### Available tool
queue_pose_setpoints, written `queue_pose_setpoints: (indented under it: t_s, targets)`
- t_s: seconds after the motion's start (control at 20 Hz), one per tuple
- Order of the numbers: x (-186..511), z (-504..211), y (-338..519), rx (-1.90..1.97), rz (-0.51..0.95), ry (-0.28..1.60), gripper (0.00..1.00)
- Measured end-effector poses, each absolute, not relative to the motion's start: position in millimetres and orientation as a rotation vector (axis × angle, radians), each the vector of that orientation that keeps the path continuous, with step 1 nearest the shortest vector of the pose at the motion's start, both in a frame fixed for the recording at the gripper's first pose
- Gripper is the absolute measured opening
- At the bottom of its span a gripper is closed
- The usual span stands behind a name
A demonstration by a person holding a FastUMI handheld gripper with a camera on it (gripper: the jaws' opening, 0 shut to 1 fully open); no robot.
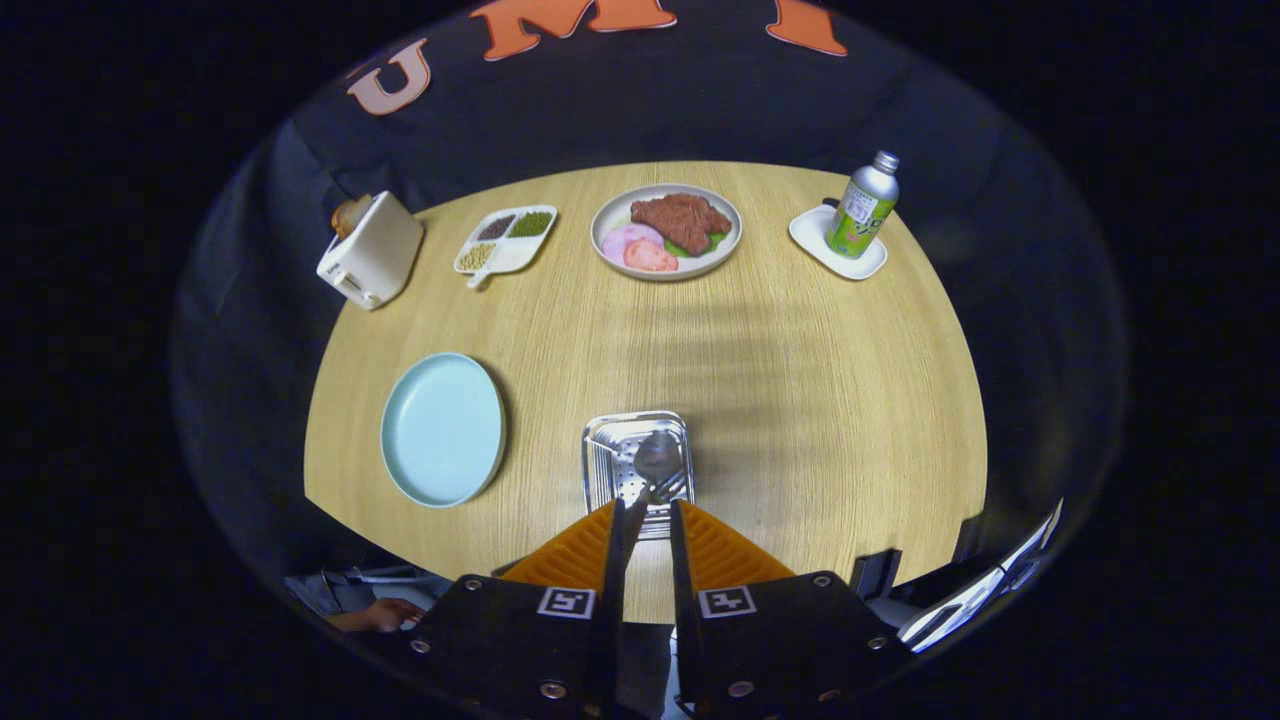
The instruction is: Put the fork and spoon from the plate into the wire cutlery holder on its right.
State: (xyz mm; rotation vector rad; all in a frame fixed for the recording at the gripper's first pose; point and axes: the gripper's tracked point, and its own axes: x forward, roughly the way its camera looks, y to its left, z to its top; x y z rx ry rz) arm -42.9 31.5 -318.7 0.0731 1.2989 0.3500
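Observation:
The metal cutlery holder (612, 462) stands on the wooden table just ahead of my fingertips, to the right of the pale blue plate (443, 430), which is bare. Inside the holder I see the spoon (657, 457), bowl up, and the fork (670, 488) with its tines beside the spoon. A thin handle runs back from them into the gap between my fingers, close to the left one. My gripper (647, 510) hovers over the holder's near edge, its orange fingers (575, 550) a narrow gap apart and wider than the handle, so it is open.
Along the table's far side stand a white toaster (370, 250) with bread, a divided dish (505, 240) of beans, a plate of meat (667, 231), and a bottle (862, 205) on a white saucer. A person's hand (375, 615) rests below the table's near left edge.

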Motion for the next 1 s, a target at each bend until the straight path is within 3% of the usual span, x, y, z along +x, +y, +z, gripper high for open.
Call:
queue_pose_setpoints:
  t_s: [0.2, 0.25, 0.35, 0.75, 1.0]
  targets:
    - [3, -260, 39, 0.172, 0.358, 1.035, 0.34]
    - [17, -240, 40, 0.191, 0.355, 0.952, 0.45]
    - [41, -200, 37, 0.219, 0.349, 0.790, 0.55]
    - [84, -27, 24, 0.241, 0.331, 0.198, 0.86]
    - [84, 29, 17, 0.159, 0.291, -0.014, 0.92]
